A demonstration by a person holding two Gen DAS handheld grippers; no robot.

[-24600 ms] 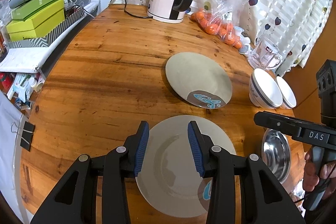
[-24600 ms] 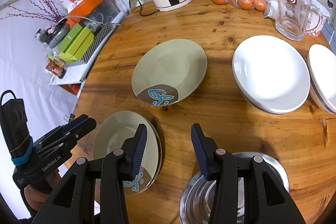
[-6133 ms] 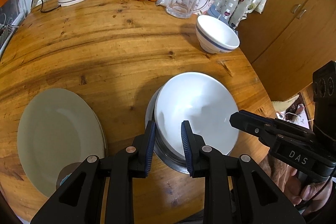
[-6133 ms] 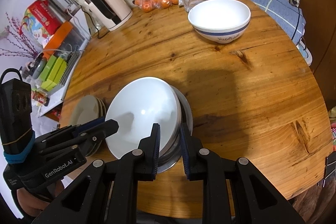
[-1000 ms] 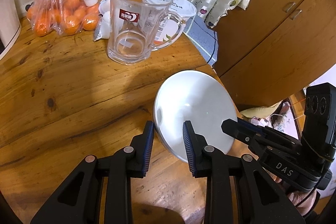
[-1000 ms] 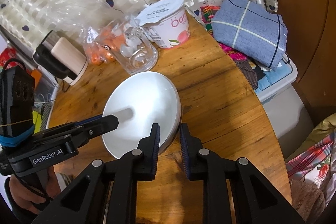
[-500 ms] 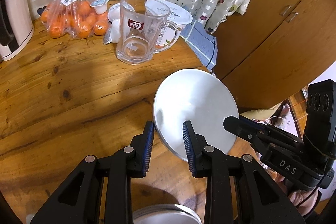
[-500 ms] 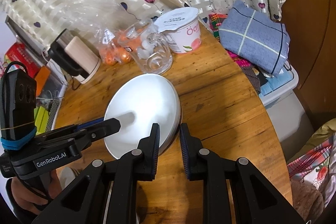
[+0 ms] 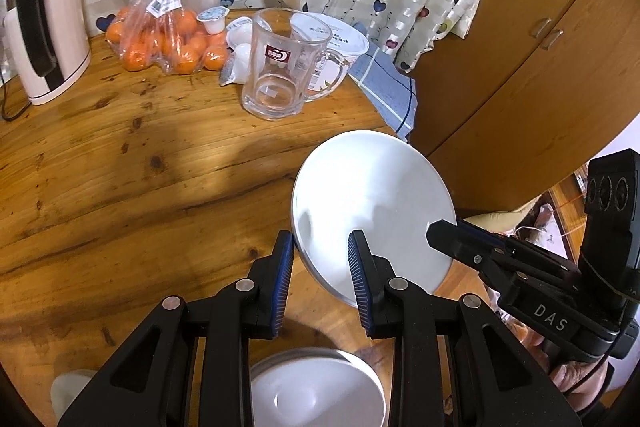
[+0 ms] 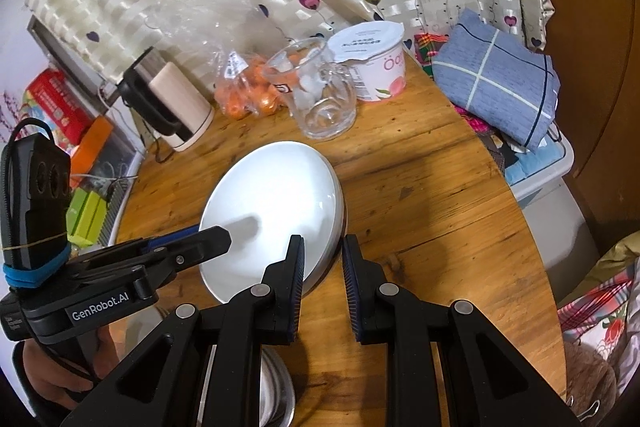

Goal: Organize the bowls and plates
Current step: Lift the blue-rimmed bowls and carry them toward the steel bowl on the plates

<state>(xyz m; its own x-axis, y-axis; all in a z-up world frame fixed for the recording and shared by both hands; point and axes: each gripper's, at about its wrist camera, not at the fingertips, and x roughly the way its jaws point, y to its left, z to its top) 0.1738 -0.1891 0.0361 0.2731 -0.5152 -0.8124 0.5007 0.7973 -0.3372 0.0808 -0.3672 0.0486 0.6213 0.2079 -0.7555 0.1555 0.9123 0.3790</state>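
Observation:
A white bowl (image 9: 372,211) hangs tilted above the wooden table (image 9: 120,167), carried between both grippers. My left gripper (image 9: 320,251) is shut on the bowl's near-left rim. My right gripper (image 10: 323,251) is shut on the opposite rim of the same bowl (image 10: 276,211). In the left wrist view the right gripper's fingertips (image 9: 436,227) reach the bowl's right edge. In the right wrist view the left gripper's fingertips (image 10: 220,237) lie over its left side. Below, at the frame bottom, another white bowl (image 9: 316,391) sits nested in a steel bowl (image 10: 280,395).
A glass mug (image 9: 280,67), a bag of oranges (image 9: 168,39), a yogurt tub (image 10: 372,63) and a kettle (image 9: 44,39) stand along the far side. A folded blue cloth (image 10: 496,83) lies past the table's right edge. A wooden cabinet (image 9: 520,67) stands close behind.
Both grippers have risen and drawn back toward the near side with the white bowl. The mug and oranges look farther away, and the nested bowls have come into view below.

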